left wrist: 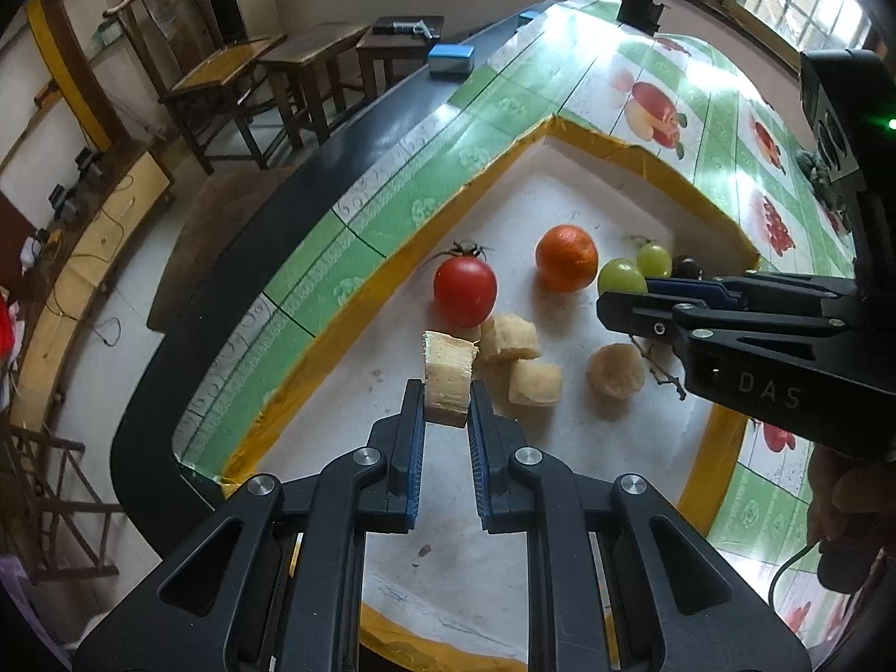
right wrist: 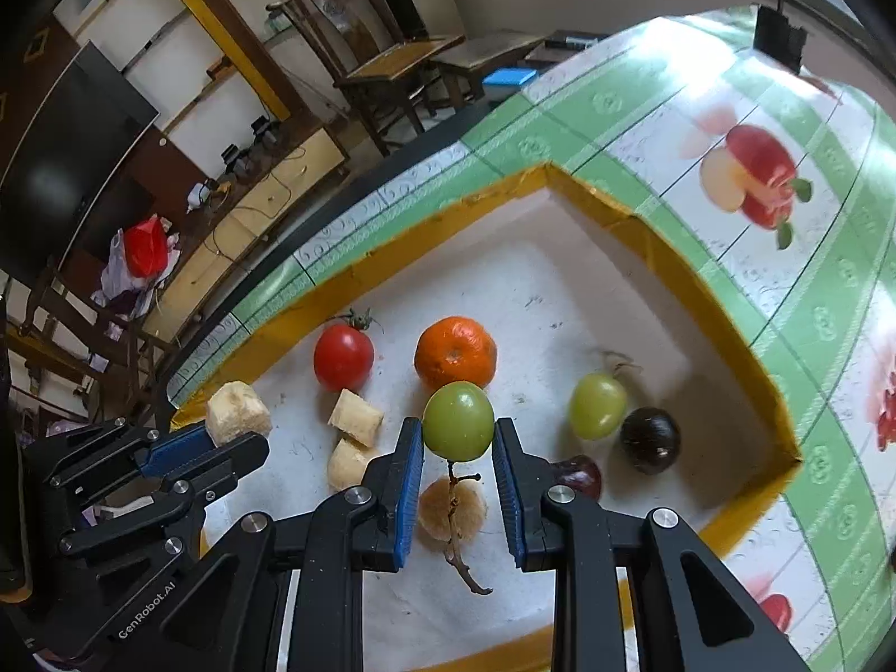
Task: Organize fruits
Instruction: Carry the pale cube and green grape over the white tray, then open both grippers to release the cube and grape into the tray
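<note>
1. Holding a banana chunk (left wrist: 446, 378) pinched in left gripper (left wrist: 446, 409), above the white tray (left wrist: 560, 179).
2. Pinching a green grape (right wrist: 458, 421) in right gripper (right wrist: 456, 448), stem dangling.
3. Sitting in tray already: tomato (left wrist: 465, 290), orange (left wrist: 565, 257), second grape (right wrist: 597, 406), dark fruit (right wrist: 649, 439), other banana pieces (left wrist: 535, 383).
4. Remaining, by judgement: both held pieces unplaced; grouping looks well underway.
</note>
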Demonstrator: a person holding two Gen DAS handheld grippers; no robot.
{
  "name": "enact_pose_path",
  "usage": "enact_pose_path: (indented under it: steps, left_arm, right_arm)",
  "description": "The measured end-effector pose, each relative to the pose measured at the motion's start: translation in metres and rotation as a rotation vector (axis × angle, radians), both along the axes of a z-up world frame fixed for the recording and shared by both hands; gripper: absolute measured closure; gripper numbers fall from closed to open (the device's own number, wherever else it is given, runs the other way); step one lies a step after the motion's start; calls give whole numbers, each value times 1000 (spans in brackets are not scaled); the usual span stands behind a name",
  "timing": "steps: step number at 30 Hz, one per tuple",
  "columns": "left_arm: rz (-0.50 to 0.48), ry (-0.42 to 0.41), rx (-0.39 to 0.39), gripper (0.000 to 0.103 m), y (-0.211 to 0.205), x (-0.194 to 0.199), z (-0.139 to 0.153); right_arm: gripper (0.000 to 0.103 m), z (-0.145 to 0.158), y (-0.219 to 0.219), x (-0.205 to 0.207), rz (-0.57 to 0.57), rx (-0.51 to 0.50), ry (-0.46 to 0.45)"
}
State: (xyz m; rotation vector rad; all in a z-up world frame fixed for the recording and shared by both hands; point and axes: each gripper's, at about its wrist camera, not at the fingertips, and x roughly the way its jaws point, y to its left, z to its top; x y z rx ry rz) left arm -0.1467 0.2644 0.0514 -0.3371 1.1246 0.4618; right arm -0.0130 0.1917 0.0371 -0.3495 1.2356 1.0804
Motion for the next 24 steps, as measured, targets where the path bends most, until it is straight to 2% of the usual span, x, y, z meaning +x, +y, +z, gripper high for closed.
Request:
enact_pose_path:
  steps: [5,9,11,13,15,19,24]
  left_arm:
    - [29,1,-21,89,3,4,-7]
    - [39,23,-27,85,5,6,-13]
    - [35,28,-20,78,3,7,-14]
    - [34,26,-23,59,2,8,-13]
    - [36,15,-17,53,1,7,-10]
    - [25,9,18,53,-3,7,-1]
    - [9,-24,30,53,-15,14,14]
  right_arm:
    - [79,-11,-3,7,-35,-7,41]
    - [78,-3,-16,10,-64,18,46]
    - [77,1,-20,9,-74,32,44]
    - [75,3,-24,9,-82,48,46]
    - [74,1,-25,9,-89,46,53]
    - [74,7,-35,5,-92,50,42]
    - [73,29,-63,0,-126,78,7]
